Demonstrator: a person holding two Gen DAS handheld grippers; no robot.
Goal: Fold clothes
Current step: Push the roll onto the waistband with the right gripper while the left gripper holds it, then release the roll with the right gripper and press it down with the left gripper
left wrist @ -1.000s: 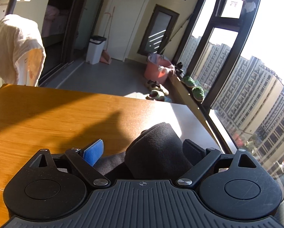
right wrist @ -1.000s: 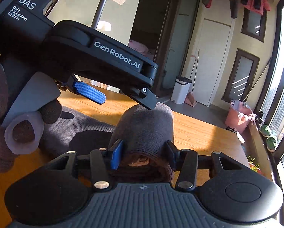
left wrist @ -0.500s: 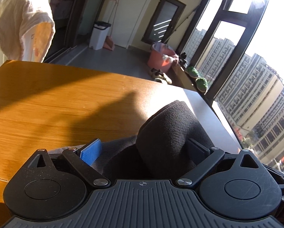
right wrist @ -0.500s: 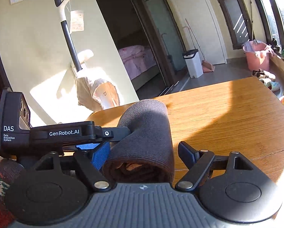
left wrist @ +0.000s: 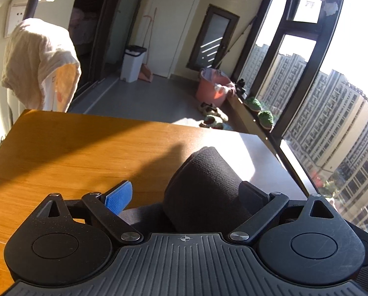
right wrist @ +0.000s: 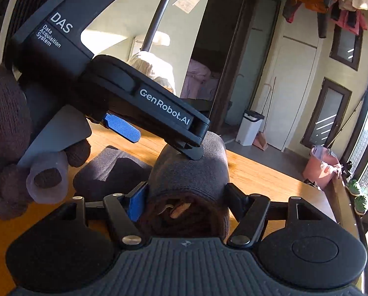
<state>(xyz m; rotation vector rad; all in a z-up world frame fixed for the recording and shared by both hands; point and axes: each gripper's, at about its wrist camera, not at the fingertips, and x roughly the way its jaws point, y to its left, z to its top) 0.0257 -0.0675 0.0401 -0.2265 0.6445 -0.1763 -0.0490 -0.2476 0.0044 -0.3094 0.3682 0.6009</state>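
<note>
We hold the rolled garment [right wrist: 191, 172] in our right hand-held gripper [right wrist: 187, 197], jaws closed on it, its long axis pointing forward over the counter [right wrist: 257, 172]. Our left hand-held gripper [right wrist: 159, 135] stands spread, 1 finger apparently resting on the roll's far end.

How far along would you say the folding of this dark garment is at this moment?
Done: one end of the dark knit garment is already rolled into a thick bundle. In hand: the right gripper is clamped around that roll, while the left gripper stands open, one finger touching the roll. Left: the rest of the cloth lies loose on the wooden table, not yet rolled.
</note>
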